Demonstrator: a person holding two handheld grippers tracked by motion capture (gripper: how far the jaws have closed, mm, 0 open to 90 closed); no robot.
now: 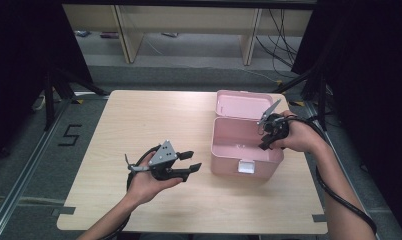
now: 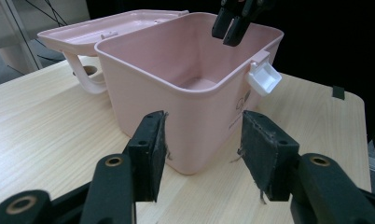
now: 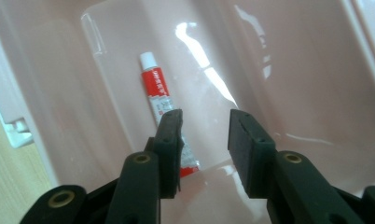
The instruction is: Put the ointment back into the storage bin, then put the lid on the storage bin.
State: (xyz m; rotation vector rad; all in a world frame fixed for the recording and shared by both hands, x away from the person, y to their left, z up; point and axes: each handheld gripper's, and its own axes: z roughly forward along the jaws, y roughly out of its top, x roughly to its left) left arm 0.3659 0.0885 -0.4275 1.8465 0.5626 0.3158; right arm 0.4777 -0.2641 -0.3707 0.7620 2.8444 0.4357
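Note:
A pink plastic box (image 1: 229, 162) stands open at the table's right middle, its lid (image 1: 241, 104) laid back behind it. On the box's floor (image 3: 279, 79) lies a red and white tube (image 3: 155, 91) with a white cap. My right gripper (image 1: 265, 142) hangs over the box's right side and points down into it. Its jaws (image 3: 204, 126) are open with nothing between them, above the tube and apart from it. My left gripper (image 1: 195, 160) is held level to the left of the box, open and empty. It faces the box's near corner (image 2: 199, 112), a short way off.
A white latch (image 1: 246, 167) hangs on the box's front wall. The light wooden table (image 1: 139, 125) has bare room to the left and in front. Black stands and cables rise past both side edges, with shelving behind.

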